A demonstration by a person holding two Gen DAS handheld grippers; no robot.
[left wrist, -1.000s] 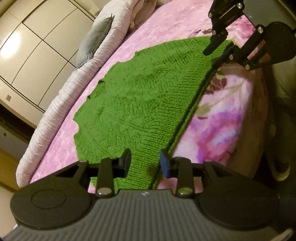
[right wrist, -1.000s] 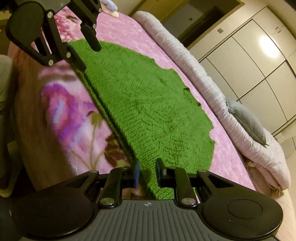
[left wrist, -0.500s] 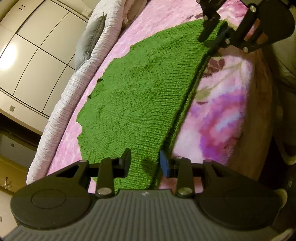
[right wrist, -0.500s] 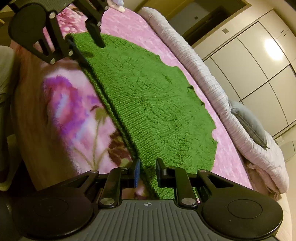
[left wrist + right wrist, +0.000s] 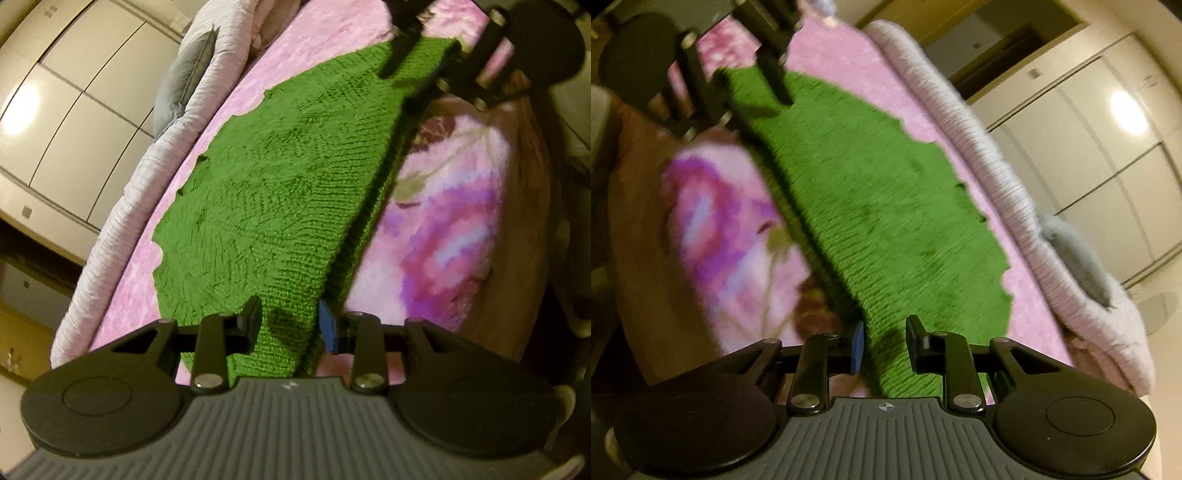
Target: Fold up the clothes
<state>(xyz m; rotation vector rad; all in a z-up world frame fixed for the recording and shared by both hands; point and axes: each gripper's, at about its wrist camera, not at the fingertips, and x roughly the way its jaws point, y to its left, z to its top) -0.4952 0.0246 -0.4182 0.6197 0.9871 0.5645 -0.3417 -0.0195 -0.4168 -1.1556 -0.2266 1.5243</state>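
A green knit garment [image 5: 277, 192] lies spread on a pink flowered bed cover [image 5: 443, 240]. Its near edge is doubled and raised off the cover. My left gripper [image 5: 290, 321] is shut on one end of that edge, with knit filling the gap between its fingers. The right gripper [image 5: 884, 336] is shut on the other end of the garment [image 5: 879, 192] in the same way. Each wrist view shows the opposite gripper at the far corner: the right gripper [image 5: 413, 77] and the left gripper [image 5: 755, 107], one finger over the cloth and one under it.
A rolled pale quilt [image 5: 122, 221] runs along the far side of the bed, with a grey pillow [image 5: 181, 85] on it. White wardrobe doors [image 5: 1108, 166] stand behind. The bed cover [image 5: 713, 221] drops away at the near side.
Both grippers have risen and moved forward over the bed, carrying the garment's near edge with them. The finger gaps have stayed the same.
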